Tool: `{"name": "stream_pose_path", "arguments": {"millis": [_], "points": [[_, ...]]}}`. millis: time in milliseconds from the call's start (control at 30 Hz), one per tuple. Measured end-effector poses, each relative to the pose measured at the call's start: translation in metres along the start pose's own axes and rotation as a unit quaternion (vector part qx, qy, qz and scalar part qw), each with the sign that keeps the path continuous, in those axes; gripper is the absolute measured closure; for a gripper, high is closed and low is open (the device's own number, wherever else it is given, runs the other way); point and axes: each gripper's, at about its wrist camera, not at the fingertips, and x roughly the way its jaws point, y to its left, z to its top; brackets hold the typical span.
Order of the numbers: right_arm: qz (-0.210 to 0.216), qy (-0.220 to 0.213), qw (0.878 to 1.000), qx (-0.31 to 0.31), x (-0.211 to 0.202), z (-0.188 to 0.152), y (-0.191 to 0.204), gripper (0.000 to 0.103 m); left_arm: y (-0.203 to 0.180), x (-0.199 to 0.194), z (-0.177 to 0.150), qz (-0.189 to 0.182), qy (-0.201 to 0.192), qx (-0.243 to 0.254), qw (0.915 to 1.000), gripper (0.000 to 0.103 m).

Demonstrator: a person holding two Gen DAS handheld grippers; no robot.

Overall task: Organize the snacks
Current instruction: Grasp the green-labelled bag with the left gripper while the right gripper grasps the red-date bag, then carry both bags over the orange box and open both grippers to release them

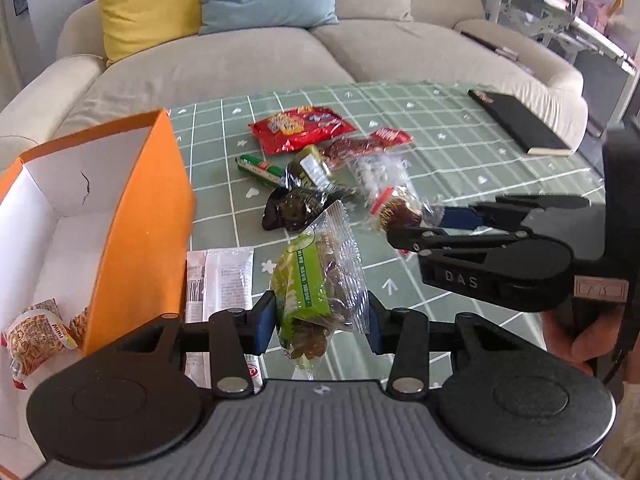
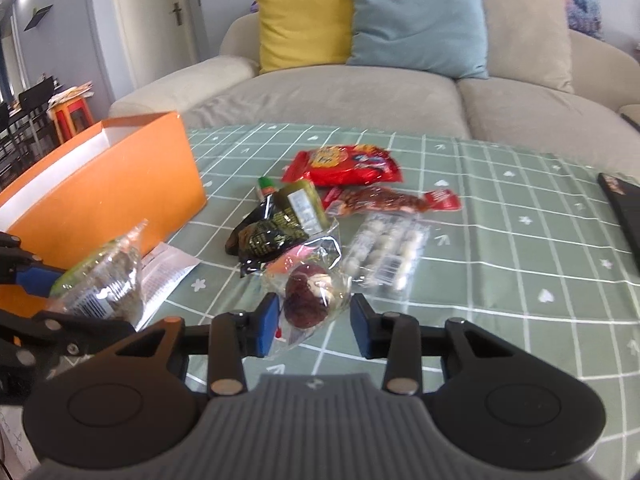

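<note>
My left gripper [image 1: 320, 320] is shut on a green snack packet [image 1: 316, 292] and holds it above the table, just right of the orange box [image 1: 136, 216]. The packet also shows in the right wrist view [image 2: 104, 280]. My right gripper [image 2: 314, 322] is shut on a clear packet with a dark round sweet [image 2: 306, 300], lifted just over the pile; it also shows in the left wrist view [image 1: 400, 210]. On the green checked cloth [image 2: 500, 240] lie a red bag [image 2: 344, 164], a black packet [image 2: 268, 236], a dark red packet [image 2: 384, 200] and a clear pack of white sweets [image 2: 384, 256].
The orange box holds a noodle snack packet [image 1: 36, 336]. A white sachet [image 1: 224, 276] lies by the box. A black book [image 1: 516, 120] lies at the table's far right. A beige sofa [image 2: 340, 96] with yellow and blue cushions stands behind the table.
</note>
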Motion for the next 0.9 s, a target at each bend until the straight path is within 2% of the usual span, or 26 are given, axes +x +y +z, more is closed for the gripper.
{"name": "stream_pose_path", "arguments": {"millis": [267, 467, 733, 900], "points": [[-0.021, -0.021, 1.0, 0.007, -0.042, -0.004, 0.01, 0.066, 0.011, -0.039, 0.008, -0.016, -0.044, -0.024, 0.9986, 0.053], [-0.006, -0.037, 0.999, 0.002, -0.07, 0.007, 0.04, 0.067, 0.037, -0.063, 0.013, -0.01, -0.072, -0.062, 0.9954, 0.053], [0.045, -0.052, 0.997, -0.023, -0.094, 0.041, 0.098, 0.067, 0.083, -0.086, 0.01, 0.01, -0.069, -0.099, 0.9927, 0.053], [0.056, -0.022, 0.996, -0.065, -0.086, 0.066, 0.138, 0.067, 0.117, -0.091, 0.002, 0.035, -0.053, -0.118, 0.9909, 0.053]]}}
